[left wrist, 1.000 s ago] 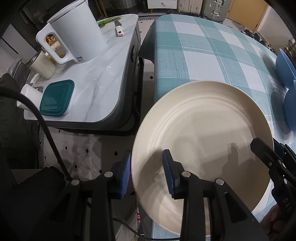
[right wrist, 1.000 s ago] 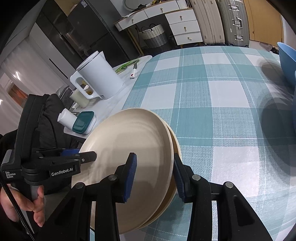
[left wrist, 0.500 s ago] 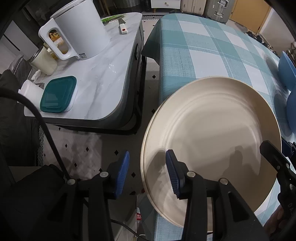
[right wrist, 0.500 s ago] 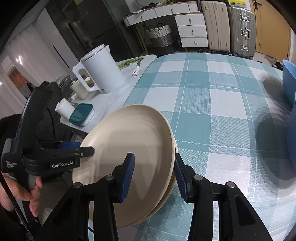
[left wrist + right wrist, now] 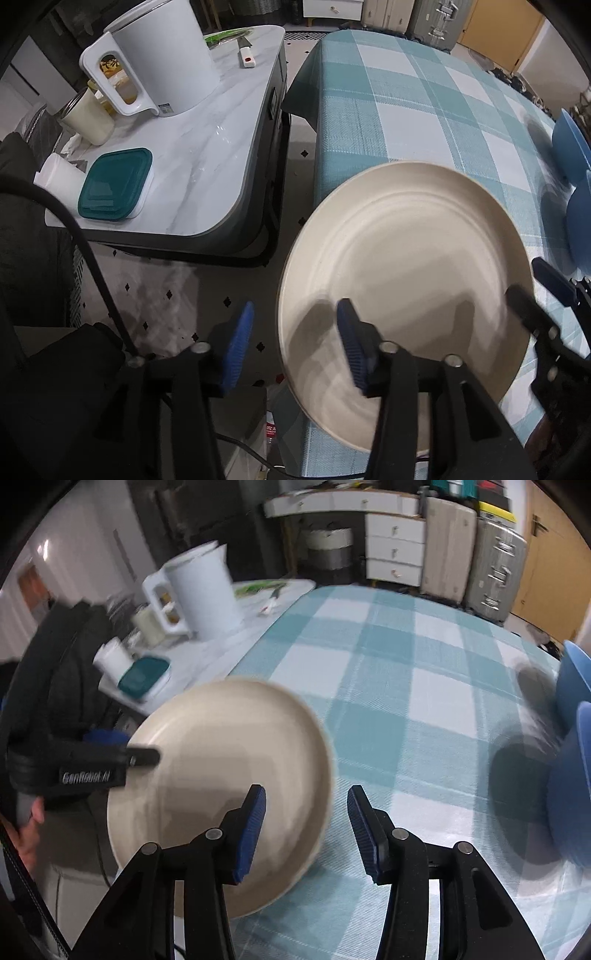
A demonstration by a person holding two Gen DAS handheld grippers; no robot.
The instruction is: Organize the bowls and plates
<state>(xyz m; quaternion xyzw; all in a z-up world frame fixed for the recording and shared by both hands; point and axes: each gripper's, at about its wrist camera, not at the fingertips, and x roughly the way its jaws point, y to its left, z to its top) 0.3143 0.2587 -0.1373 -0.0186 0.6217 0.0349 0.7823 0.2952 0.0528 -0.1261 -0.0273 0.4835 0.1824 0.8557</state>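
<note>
A stack of cream plates (image 5: 406,258) lies on the near left corner of the checked table (image 5: 388,110), hanging over its edge; the lower plate barely shows. My left gripper (image 5: 295,349) straddles the stack's left rim with its jaws opening and its pads off the plate. It shows in the right wrist view as the left gripper (image 5: 125,746). My right gripper (image 5: 308,830) straddles the right rim of the plates (image 5: 221,760); its jaws are opening too, with a gap at the rim. Two blue bowls (image 5: 570,738) stand at the table's right edge.
A marble side table (image 5: 207,147) to the left holds a white jug (image 5: 162,55), a teal-lidded box (image 5: 114,184), a jar and a white cup. A strip of floor separates it from the checked table. A hand (image 5: 26,834) holds the left gripper. Drawers and suitcases stand behind.
Both pairs of jaws have widened off the plate rims. The upper plate has settled flat on the lower one. The right wrist view has swung a little to the right.
</note>
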